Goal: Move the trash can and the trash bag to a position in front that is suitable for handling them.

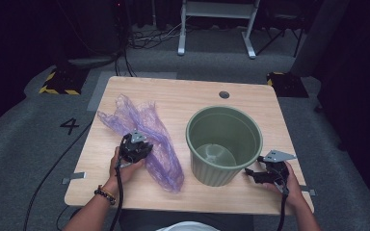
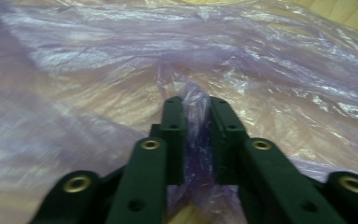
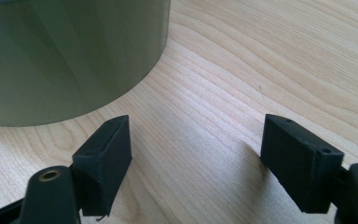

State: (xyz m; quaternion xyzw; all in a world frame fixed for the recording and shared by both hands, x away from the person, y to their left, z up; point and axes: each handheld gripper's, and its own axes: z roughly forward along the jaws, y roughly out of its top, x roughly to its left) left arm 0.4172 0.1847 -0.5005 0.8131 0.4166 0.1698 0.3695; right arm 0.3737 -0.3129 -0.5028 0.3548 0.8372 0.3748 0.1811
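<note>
The left tongs (image 2: 192, 109) were clamped on a fold of the crumpled, translucent purple plastic bag (image 1: 150, 139), which lay on the wooden worktop (image 1: 183, 98) left of the green ribbed plastic bin (image 1: 224, 144). The right tongs (image 3: 198, 158) stood apart, empty, beside the bin. Grasp likely made; next comes lifting the bag toward the bin's mouth.

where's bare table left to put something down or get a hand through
Bare wood runs along the far edge of the table, behind the purple bag and green bin, and at the near left corner. A narrow lane separates bag and bin. Crowded: the left claw pinches the bag; the open right claw sits beside the bin.
</note>
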